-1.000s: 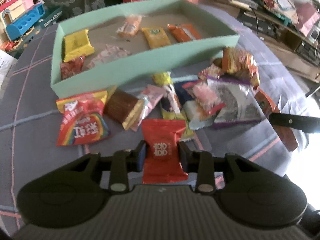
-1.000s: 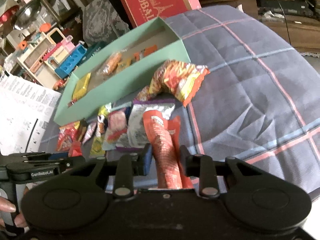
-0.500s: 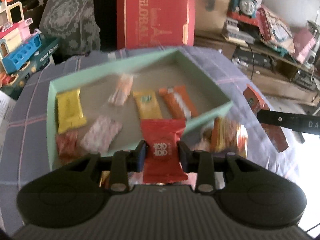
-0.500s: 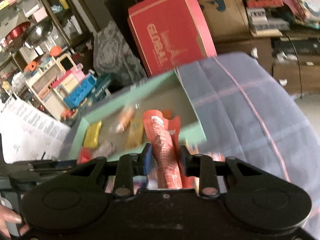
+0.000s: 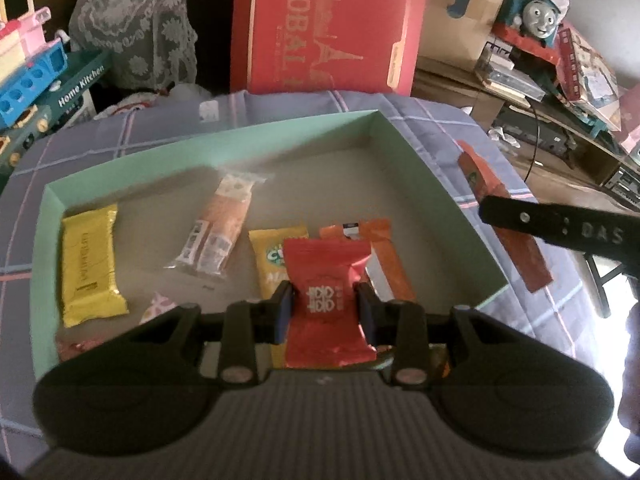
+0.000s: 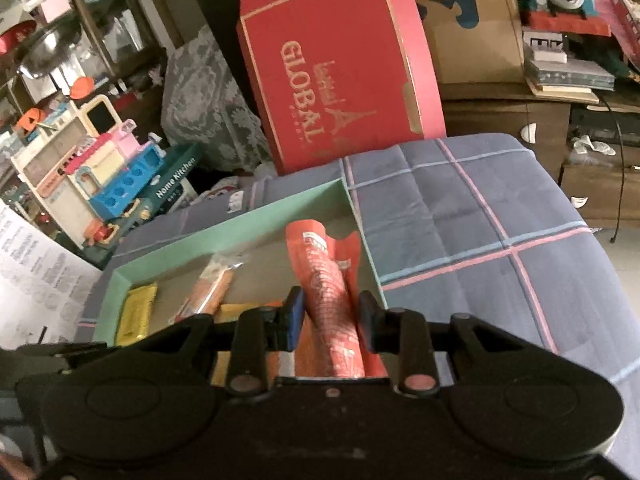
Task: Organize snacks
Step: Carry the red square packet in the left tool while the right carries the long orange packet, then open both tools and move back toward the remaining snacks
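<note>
Red packet (image 5: 326, 300) pinched between left gripper (image 5: 325, 305) fingers, held above green box (image 5: 400, 148). Yellow bar (image 5: 90, 266) seen left of fingers, wafer pack (image 5: 218, 232) ahead-left, inside box. Orange-red pouch (image 6: 330, 304) clamped by right gripper (image 6: 329, 318) fingers, held over box's right end.

Snacks in and over the green box

A red candy packet (image 5: 326, 300) hangs upright above the shallow green box (image 5: 444, 200); a long orange-red packet (image 6: 332, 300) stands tilted at its right edge. Inside lie flat a yellow bar (image 5: 90, 266), a pale orange wafer pack (image 5: 220, 228), a yellow packet (image 5: 272, 264) and an orange bar (image 5: 388, 256).
</note>
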A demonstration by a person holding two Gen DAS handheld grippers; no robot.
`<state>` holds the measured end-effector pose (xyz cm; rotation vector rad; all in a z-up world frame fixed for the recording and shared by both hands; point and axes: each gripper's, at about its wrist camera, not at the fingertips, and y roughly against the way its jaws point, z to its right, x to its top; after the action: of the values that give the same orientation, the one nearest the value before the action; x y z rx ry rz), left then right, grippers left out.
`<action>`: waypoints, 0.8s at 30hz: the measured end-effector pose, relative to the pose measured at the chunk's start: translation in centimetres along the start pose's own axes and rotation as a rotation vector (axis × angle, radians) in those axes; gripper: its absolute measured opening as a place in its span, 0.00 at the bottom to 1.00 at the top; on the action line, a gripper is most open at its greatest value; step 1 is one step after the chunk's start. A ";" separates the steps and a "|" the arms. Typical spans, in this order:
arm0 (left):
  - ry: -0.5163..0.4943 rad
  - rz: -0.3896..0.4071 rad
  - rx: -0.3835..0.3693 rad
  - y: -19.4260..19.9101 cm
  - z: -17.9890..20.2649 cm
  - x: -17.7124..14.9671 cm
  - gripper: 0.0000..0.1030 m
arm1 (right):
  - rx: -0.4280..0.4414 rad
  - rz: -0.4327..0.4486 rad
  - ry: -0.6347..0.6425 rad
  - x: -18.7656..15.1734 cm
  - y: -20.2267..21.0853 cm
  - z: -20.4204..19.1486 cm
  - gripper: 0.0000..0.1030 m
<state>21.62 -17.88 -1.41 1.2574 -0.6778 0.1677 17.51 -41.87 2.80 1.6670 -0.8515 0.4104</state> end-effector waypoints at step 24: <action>0.031 0.008 0.023 -2.7 0.5 0.9 1.00 | -0.014 0.024 0.041 2.8 -4.2 -1.0 0.91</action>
<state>23.44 -19.49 -3.05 1.2720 -0.6560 0.2022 22.62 -41.52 2.00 1.6319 -0.8432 0.4529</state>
